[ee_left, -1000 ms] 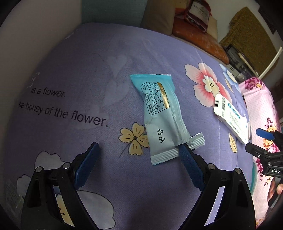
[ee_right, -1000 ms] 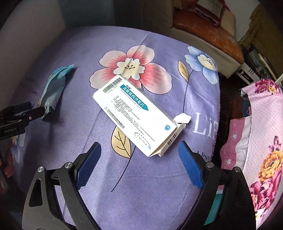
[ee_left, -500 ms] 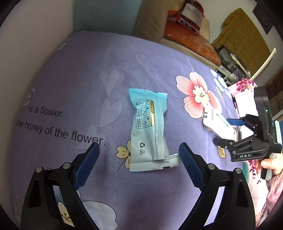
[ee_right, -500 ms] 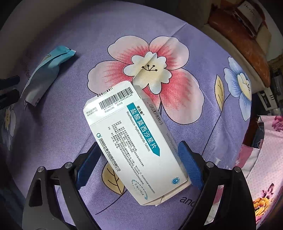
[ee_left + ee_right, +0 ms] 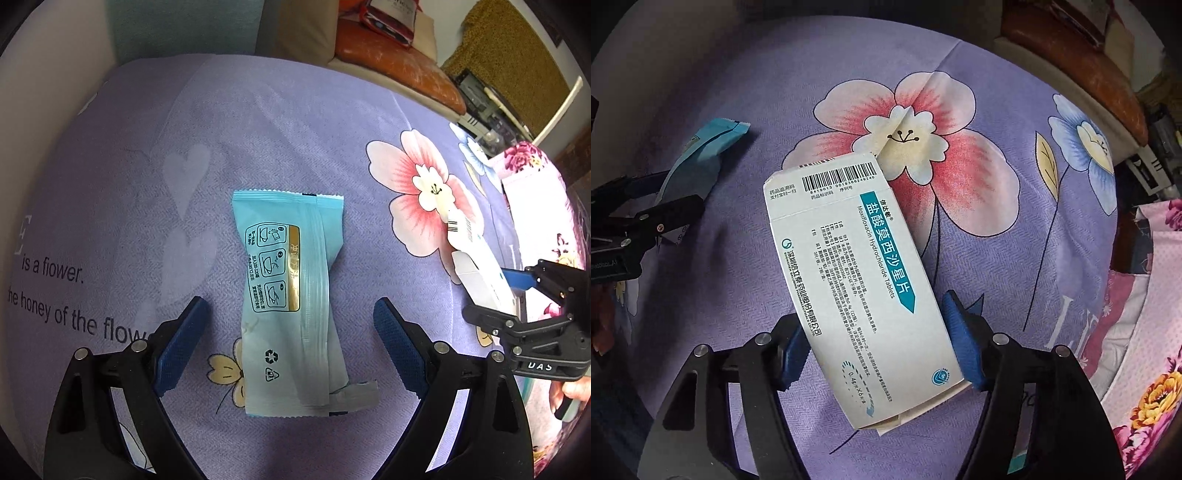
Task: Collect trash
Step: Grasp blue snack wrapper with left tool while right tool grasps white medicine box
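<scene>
Right gripper [image 5: 881, 349] had just been closing, and its blue pads were touching both long edges of the white medicine box [image 5: 849, 280] on the purple bedsheet [image 5: 997, 277]. Left gripper [image 5: 291, 343] sat wide open, holding nothing, with the light-blue wrapper [image 5: 291, 302] lying between its fingers, untouched.

Box [image 5: 860, 295] hides the right gripper's [image 5: 877, 345] inner pads; box's [image 5: 476, 266] lower part hidden behind that gripper. Packet [image 5: 701, 155] partly behind left gripper [image 5: 646, 218].

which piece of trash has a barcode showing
The white medicine box, between the right tool's pads; the light blue wrapper shows only recycling marks and pictograms.
</scene>
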